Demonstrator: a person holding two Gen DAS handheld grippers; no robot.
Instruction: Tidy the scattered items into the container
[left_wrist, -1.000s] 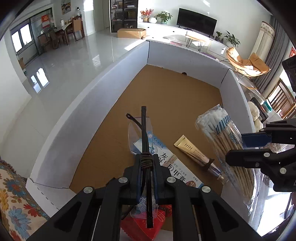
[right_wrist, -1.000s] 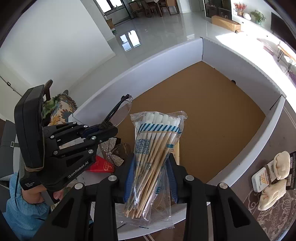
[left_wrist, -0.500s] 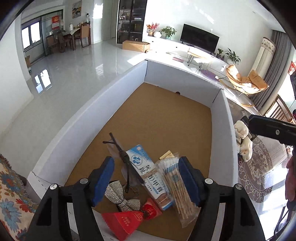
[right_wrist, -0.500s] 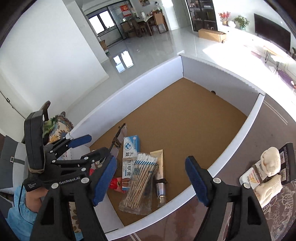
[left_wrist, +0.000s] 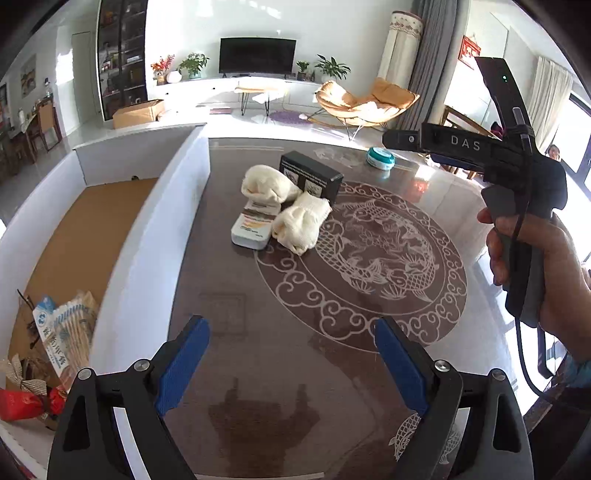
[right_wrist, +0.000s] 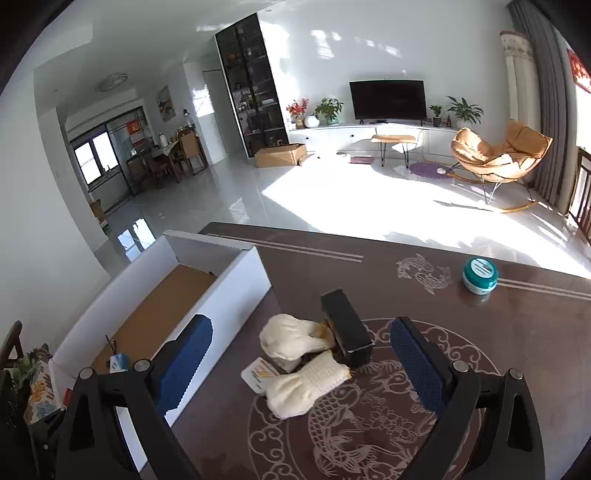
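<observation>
Tools swung from box (left_wrist: 155, 221) to table (left_wrist: 280, 332); left tool (left_wrist: 291, 354), right tool (right_wrist: 301, 358) just spread, empty; swabs (left_wrist: 74, 332) dropped inside

A dark patterned desk (left_wrist: 369, 258) carries a white box (left_wrist: 155, 229), two socks (left_wrist: 299, 225), a black carton (left_wrist: 310, 177), a packet (left_wrist: 253, 229) and a teal tin (left_wrist: 380, 157).

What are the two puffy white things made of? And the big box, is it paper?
The two puffy white things look like soft knitted cloth: ribbed stitches show, likely socks or gloves. The big box looks like cardboard: smooth white walls, matte brown floor, folded corners.
</observation>
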